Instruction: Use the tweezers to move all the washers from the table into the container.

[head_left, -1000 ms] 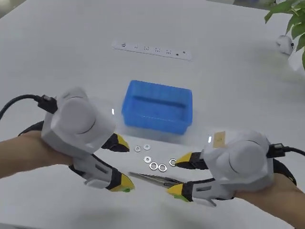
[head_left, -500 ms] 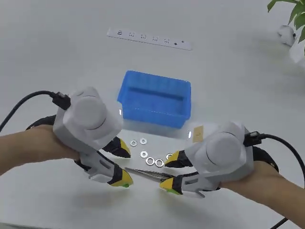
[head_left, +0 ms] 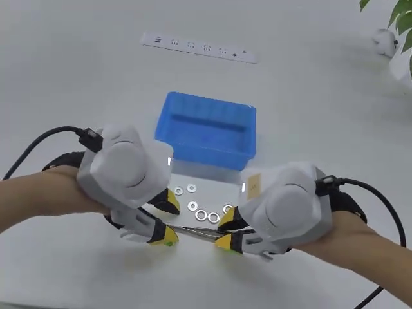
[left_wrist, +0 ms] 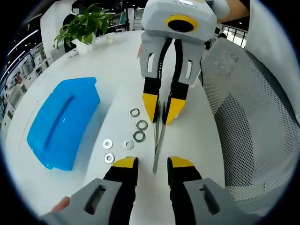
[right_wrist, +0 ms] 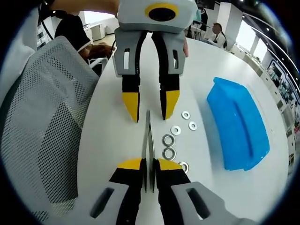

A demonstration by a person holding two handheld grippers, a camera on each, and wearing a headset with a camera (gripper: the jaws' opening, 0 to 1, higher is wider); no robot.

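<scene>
Blue plastic marks the container (head_left: 206, 132), which sits on the white table (head_left: 309, 96) just beyond my 2 grippers. A power strip (head_left: 196, 48) lies well behind it.

I hold both grippers low over the tabletop, turned inward so that they face each other nose to nose. My left forearm (head_left: 32, 196) comes in from the lower left and my right forearm (head_left: 367, 248) from the lower right. A black cable (head_left: 38, 138) arcs away from the back of the left one.

The tweezers (head_left: 196, 232) lie flat on the table, running from one gripper to the other. My right gripper (head_left: 225, 232) has its jaws drawn in narrow, 1 on each side of the tweezers' 2 legs. In the right gripper view they look to be touching the legs on both sides. My left gripper (head_left: 167, 220) stands with a clear gap between its jaws. The end where the tweezers' legs meet in a point lies inside that gap, and in the left gripper view it touches neither jaw.

6 washers (head_left: 201, 215) lie loose on the table, scattered between the tweezers and the near wall of the container. The closest of them are just beside my right gripper's jaws, apart from the tweezers.
</scene>
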